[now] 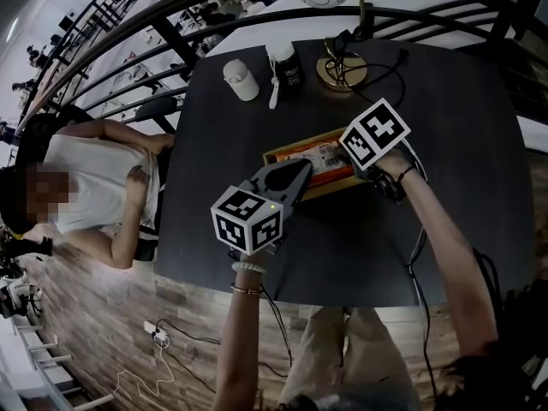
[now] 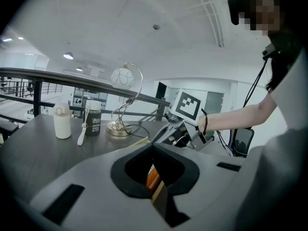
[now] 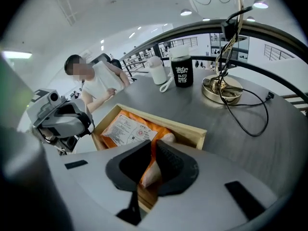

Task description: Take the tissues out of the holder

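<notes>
1. Grip taken, pull not yet made: right gripper [image 3: 153, 152] has its fingers pinched on the near end of the orange plastic-wrapped tissue pack [image 3: 126, 128].
2. Pack lies inside the shallow pale wooden holder [image 3: 191, 130] on the dark grey table [image 1: 428, 101].
3. Left gripper [image 2: 155, 153] appears clamped on the holder's end wall, probably steadying it.
4. Next, likely: lift the pack up clear of the walls while the holder is pinned down.
</notes>
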